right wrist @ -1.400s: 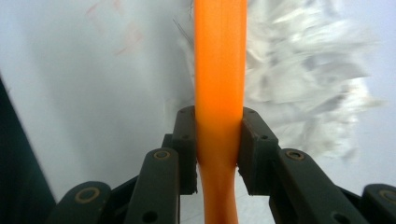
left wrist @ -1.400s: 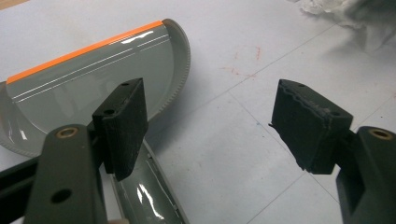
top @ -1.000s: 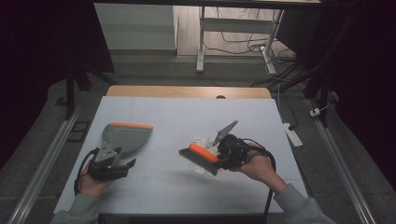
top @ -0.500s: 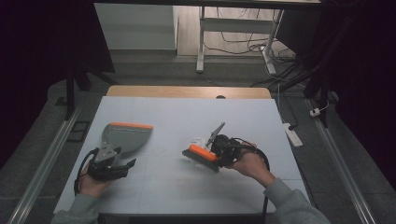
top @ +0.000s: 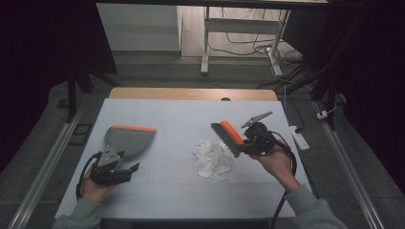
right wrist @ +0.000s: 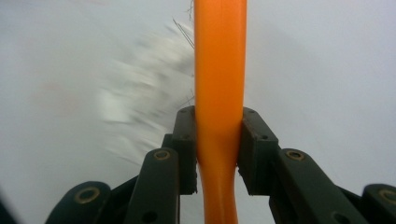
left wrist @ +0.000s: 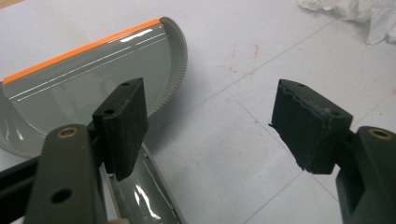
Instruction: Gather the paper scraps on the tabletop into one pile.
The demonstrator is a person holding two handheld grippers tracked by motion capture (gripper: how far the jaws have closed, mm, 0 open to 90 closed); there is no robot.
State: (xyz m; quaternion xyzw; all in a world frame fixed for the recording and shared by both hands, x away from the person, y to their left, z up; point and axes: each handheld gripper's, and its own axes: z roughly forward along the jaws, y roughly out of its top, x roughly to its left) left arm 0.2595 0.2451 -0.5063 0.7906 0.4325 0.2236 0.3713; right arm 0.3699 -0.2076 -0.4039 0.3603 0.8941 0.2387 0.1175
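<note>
High view: your right gripper (top: 248, 143) fingers clamp the orange brush (top: 228, 136), lifted beside the paper scraps (top: 212, 157) mid-surface. Left gripper (top: 112, 169) fingers stand wide, one touching the dustpan (top: 129, 139) handle. Sweep now and the unheld pan may slide, scattering scraps.

A pale blue-white counter (top: 157, 191) with a light wooden strip (top: 191, 93) along its far edge stands on a grey carpeted floor (top: 52, 124). Metal rails (top: 45, 162) run along the floor on both sides of the counter. Beyond it, a white metal table frame (top: 206, 38) stands on a lighter wooden floor (top: 191, 28), with black cables (top: 248, 38) trailing around it. A white power strip (top: 298, 136) lies on the floor to the right. The edges of the room are dark, with black shapes at both sides.
</note>
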